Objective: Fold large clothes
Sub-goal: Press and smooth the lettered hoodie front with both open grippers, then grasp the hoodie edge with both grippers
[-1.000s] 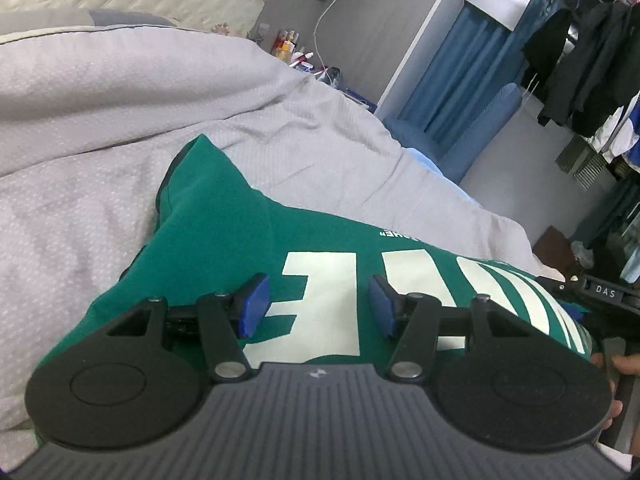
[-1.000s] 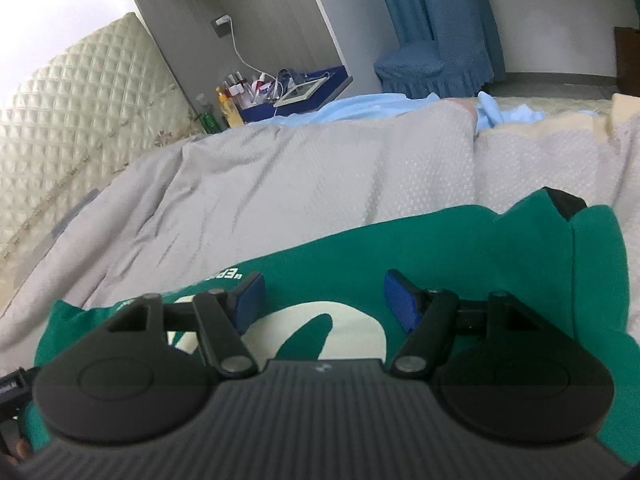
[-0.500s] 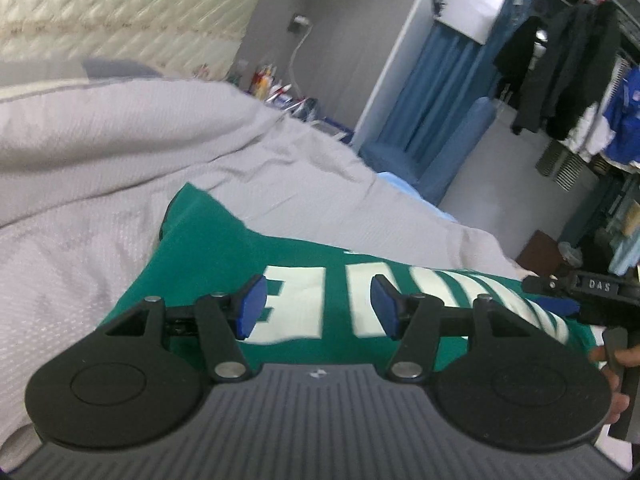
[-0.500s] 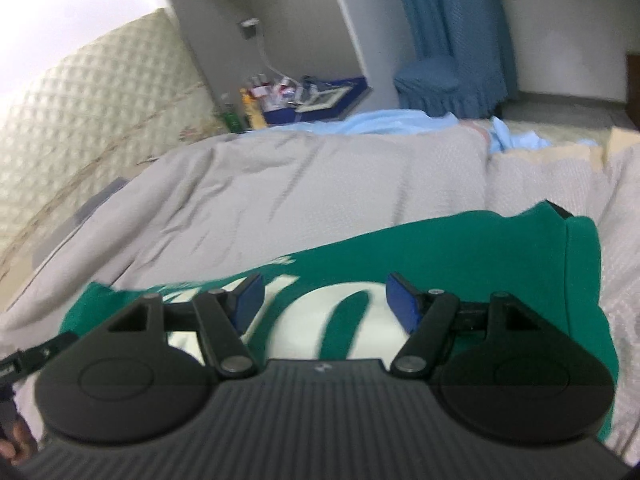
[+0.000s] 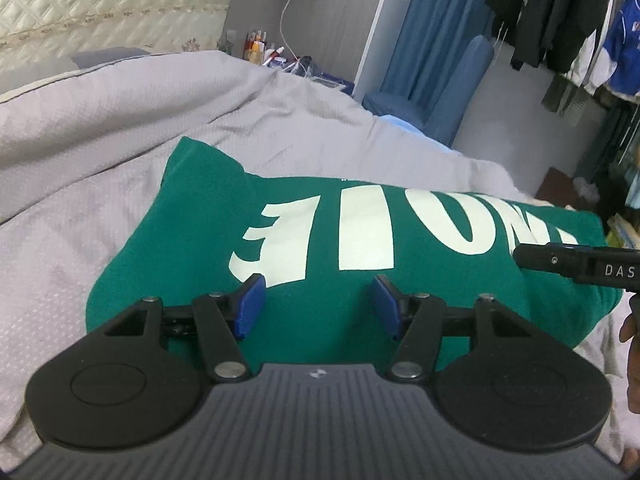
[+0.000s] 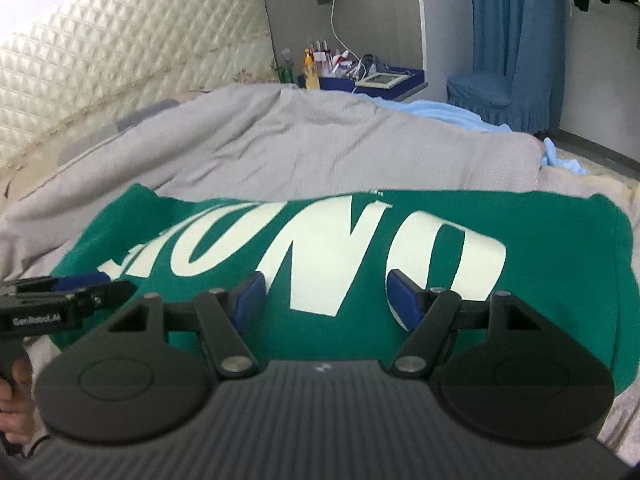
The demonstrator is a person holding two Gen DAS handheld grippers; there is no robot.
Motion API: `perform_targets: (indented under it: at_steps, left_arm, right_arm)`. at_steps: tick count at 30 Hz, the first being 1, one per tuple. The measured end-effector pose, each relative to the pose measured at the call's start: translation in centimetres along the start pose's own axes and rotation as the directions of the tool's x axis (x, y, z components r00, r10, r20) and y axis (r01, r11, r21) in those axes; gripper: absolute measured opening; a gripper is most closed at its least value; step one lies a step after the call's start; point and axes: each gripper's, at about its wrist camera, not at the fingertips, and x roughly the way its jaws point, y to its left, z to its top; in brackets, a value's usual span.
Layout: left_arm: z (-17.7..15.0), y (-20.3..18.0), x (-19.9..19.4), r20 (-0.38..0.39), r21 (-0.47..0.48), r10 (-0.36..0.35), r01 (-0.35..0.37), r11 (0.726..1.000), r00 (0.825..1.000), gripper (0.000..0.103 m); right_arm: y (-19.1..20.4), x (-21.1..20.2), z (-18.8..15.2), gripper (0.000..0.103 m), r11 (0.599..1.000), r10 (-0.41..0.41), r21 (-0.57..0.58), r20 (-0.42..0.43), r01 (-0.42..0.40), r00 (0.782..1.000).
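Note:
A green garment [image 5: 192,240] with large white letters lies folded into a wide rectangle on the grey bedspread [image 5: 120,120]. It also shows in the right wrist view [image 6: 540,240]. My left gripper [image 5: 318,306] is open and empty, held above the garment's near left part. My right gripper [image 6: 326,300] is open and empty, above the garment's near right part. Each gripper's side shows in the other's view: the right one [image 5: 580,264] at the right edge, the left one [image 6: 60,300] at the left edge.
A quilted headboard [image 6: 120,60] runs behind the bed. A nightstand with bottles and a cable [image 6: 340,64] stands at the far side. A blue covered chair [image 6: 512,72] and hanging clothes [image 5: 560,20] are at the right. A light blue cloth [image 6: 448,114] lies past the bedspread.
Both grippers have pulled back and risen from the garment, still open. More of the garment and its white letters now shows in both views.

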Motion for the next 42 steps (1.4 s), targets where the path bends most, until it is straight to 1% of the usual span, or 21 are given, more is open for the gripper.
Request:
perform_targets:
  at_steps: [6,11,14,17,19,23,27,28,29,30,32,34,35,38,39,40,42]
  left_arm:
    - [-0.1,0.1,1.7,-0.017,-0.001,0.018,-0.018,1.000,1.000,0.065]
    - [0.1,0.2,1.6,-0.013,-0.027,0.023,-0.023,0.999,1.000,0.065]
    - [0.0,0.2,0.3,0.008,-0.071,0.008,-0.008,0.997,1.000,0.068]
    - [-0.5,0.6,-2.0,0.037,-0.150,-0.046,0.051,0.987,0.998,0.068]
    - [-0.9,0.5,-3.5,0.051,-0.188,-0.065,0.073,0.979,0.997,0.068]
    - [-1.7,-0.1,-5.9,0.062,-0.191,-0.035,0.047,0.980,0.997,0.068]
    - [-2.2,-0.3,-7.2,0.064,-0.220,-0.040,0.053,0.974,0.997,0.068]
    - [-2.3,-0.3,-7.5,0.065,-0.231,-0.042,0.056,0.971,0.997,0.070]
    - [-2.6,-0.3,-7.7,0.065,-0.247,-0.049,0.064,0.967,0.997,0.072]
    - [-2.9,-0.2,-7.8,0.063,-0.268,-0.060,0.074,0.960,0.996,0.075]
    - [-3.6,0.4,-7.9,0.056,-0.327,-0.086,0.100,0.940,0.995,0.078]
    - [-4.2,1.1,-7.7,0.036,-0.396,-0.125,0.129,0.909,0.991,0.078]
    - [-4.6,1.7,-7.5,0.023,-0.439,-0.145,0.140,0.888,0.989,0.078]
    - [-5.3,3.1,-7.1,0.009,-0.542,-0.186,0.161,0.825,0.982,0.080]
    - [-5.5,3.6,-6.9,0.006,-0.573,-0.197,0.165,0.803,0.980,0.082]
    - [-5.7,3.9,-6.6,0.004,-0.602,-0.207,0.168,0.781,0.978,0.085]
    - [-6.1,5.0,-6.0,0.008,-0.664,-0.230,0.177,0.726,0.973,0.086]
  right_arm:
    - [-0.3,1.7,-0.6,0.070,1.000,-0.001,-0.012,-0.018,0.001,1.000]
    - [-0.5,2.2,-0.7,0.070,1.000,0.002,0.002,-0.015,-0.002,1.000]
    - [-0.6,1.4,-0.8,0.070,0.999,0.010,0.034,-0.001,-0.010,1.000]
    - [-0.8,0.1,-0.7,0.070,0.996,0.016,0.086,0.006,-0.017,1.000]
    - [-0.9,-0.8,-0.8,0.070,0.991,0.034,0.126,0.006,-0.034,0.999]
    - [-1.5,-2.8,-1.3,0.070,0.977,0.057,0.204,0.009,-0.057,0.998]
    - [-2.2,-5.0,-1.8,0.070,0.968,0.050,0.244,0.015,-0.052,0.999]
    - [-2.6,-5.4,-2.0,0.073,0.961,0.056,0.272,0.015,-0.058,0.998]
    - [-3.1,-5.7,-2.4,0.084,0.950,0.058,0.306,0.013,-0.059,0.998]
    - [-3.7,-6.2,-2.9,0.094,0.938,0.057,0.343,0.014,-0.059,0.998]
    - [-4.8,-6.9,-3.7,0.103,0.910,0.070,0.408,0.014,-0.069,0.997]
    - [-5.9,-7.4,-4.7,0.103,0.873,0.089,0.481,0.013,-0.084,0.996]
    - [-6.5,-7.6,-5.2,0.103,0.845,0.099,0.526,0.014,-0.091,0.995]
    - [-8.4,-6.9,-6.4,0.103,0.747,0.143,0.655,0.015,-0.117,0.990]
    - [-8.9,-6.5,-6.7,0.103,0.712,0.165,0.690,0.017,-0.131,0.986]
    - [-9.4,-5.8,-7.1,0.103,0.667,0.194,0.730,0.023,-0.149,0.981]
    - [-10.4,-4.3,-8.1,0.103,0.559,0.255,0.810,0.035,-0.177,0.966]
